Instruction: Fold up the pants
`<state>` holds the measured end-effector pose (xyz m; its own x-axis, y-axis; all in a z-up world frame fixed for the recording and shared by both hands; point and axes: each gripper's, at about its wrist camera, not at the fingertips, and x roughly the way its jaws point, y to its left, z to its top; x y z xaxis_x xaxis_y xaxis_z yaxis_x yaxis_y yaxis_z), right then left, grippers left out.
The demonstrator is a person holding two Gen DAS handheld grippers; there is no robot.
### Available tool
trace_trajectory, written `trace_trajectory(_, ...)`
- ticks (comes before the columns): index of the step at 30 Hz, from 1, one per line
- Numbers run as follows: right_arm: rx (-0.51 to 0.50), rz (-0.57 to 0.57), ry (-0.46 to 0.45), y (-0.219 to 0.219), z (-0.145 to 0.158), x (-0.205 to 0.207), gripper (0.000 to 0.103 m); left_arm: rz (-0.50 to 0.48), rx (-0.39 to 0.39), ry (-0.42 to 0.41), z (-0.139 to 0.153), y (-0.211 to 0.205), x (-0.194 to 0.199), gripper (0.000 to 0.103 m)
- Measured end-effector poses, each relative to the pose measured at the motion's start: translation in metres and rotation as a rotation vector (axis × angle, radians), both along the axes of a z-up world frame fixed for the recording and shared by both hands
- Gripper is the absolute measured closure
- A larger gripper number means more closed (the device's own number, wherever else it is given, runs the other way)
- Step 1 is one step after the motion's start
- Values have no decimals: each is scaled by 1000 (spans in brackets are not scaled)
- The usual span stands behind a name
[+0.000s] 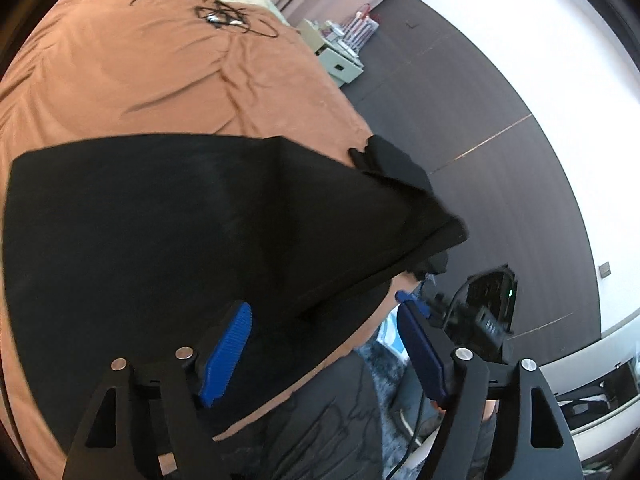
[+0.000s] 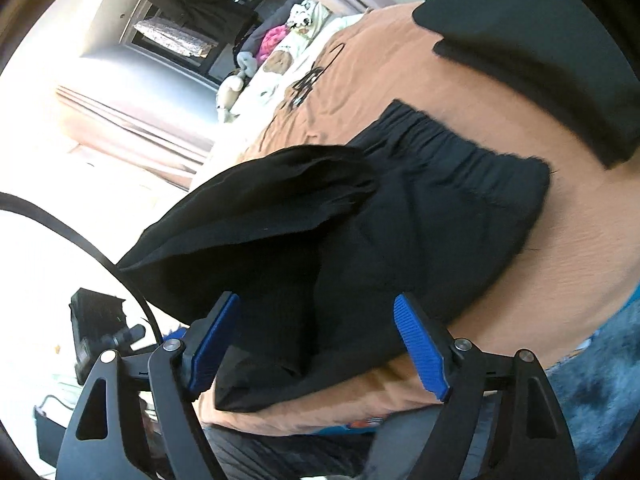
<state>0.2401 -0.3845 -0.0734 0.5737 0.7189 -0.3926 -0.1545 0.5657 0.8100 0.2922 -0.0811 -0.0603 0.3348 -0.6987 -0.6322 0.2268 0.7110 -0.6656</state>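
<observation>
Black pants (image 1: pixel 160 240) lie on an orange bedspread (image 1: pixel 120 72), partly folded, with a flap raised at the bed's right edge. In the right wrist view the pants (image 2: pixel 420 232) show a gathered elastic waistband at the far end and a folded leg lifted on the left. My left gripper (image 1: pixel 324 316) is open, its blue pads just above the near edge of the fabric. My right gripper (image 2: pixel 316 312) is open, its jaws either side of the near folded end. Neither holds cloth.
A tangle of black cable (image 1: pixel 224 16) lies far up the bed. A second black garment (image 2: pixel 540 48) lies at the far right. A white nightstand (image 1: pixel 336 60) stands beside the bed on dark floor (image 1: pixel 480 160). Stuffed toys (image 2: pixel 280 52) sit by the pillows.
</observation>
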Motion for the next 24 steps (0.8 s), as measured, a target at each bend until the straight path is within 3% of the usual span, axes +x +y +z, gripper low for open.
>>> trace_trajectory(5, 139, -23, 30, -6, -13, 18, 23, 29, -7, -14, 1, 26, -14, 17)
trace_trajectory(11, 290, -11, 57, -3, -21, 40, 12, 114, -5, -33, 2, 62, -19, 5)
trace_trajectory(16, 317, 11, 88, 15, -24, 60, 1, 177, 2, -40, -3, 84, -17, 1)
trace_trajectory(24, 327, 44, 130, 37, -14, 94, 0, 242, -9, -39, -10, 113, -15, 1)
